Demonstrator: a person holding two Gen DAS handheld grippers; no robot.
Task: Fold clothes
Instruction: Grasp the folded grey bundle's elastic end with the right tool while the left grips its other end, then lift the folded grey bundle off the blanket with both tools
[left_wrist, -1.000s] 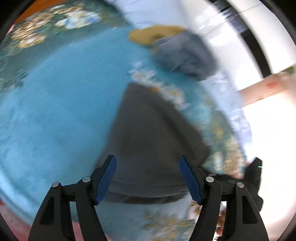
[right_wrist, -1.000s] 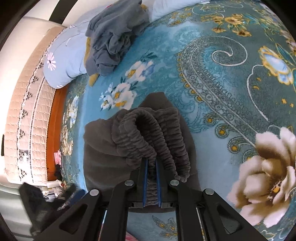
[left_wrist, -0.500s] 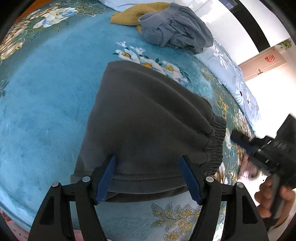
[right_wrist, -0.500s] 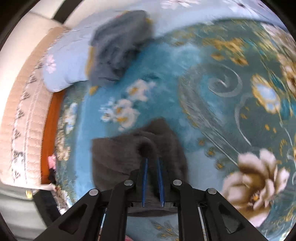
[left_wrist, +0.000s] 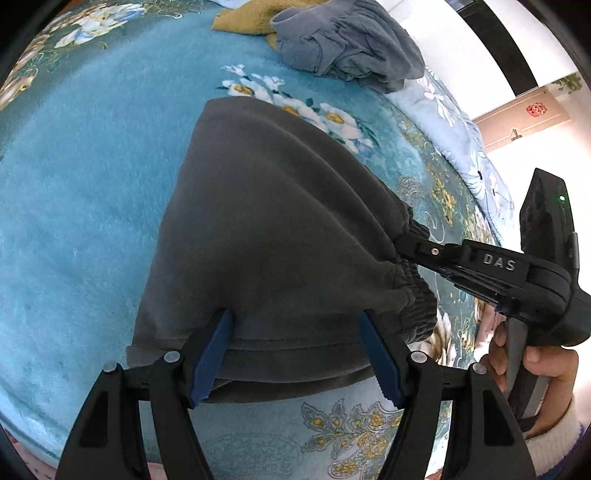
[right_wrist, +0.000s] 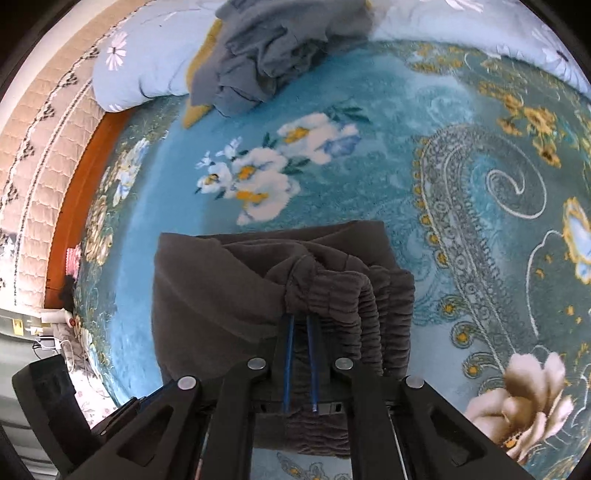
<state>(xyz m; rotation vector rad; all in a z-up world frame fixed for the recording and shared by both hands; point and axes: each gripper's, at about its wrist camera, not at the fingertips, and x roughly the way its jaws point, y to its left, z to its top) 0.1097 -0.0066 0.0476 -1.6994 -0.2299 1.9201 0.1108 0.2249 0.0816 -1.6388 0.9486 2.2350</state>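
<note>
Your blue floral blanket carries the dark grey trousers, folded into a compact bundle at its middle. A grey heap near the pillow remains unfolded. Your right gripper is clamped on the waistband; your left gripper stands apart, straddling the hem.

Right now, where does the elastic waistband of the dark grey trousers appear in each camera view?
Left wrist view: the waistband is at right of centre, bunched where the right tool bites it.
Right wrist view: the waistband is low in the centre, just beyond the shut pads.
Shared landmark: the white flower print on the blue blanket, beyond the trousers.
</note>
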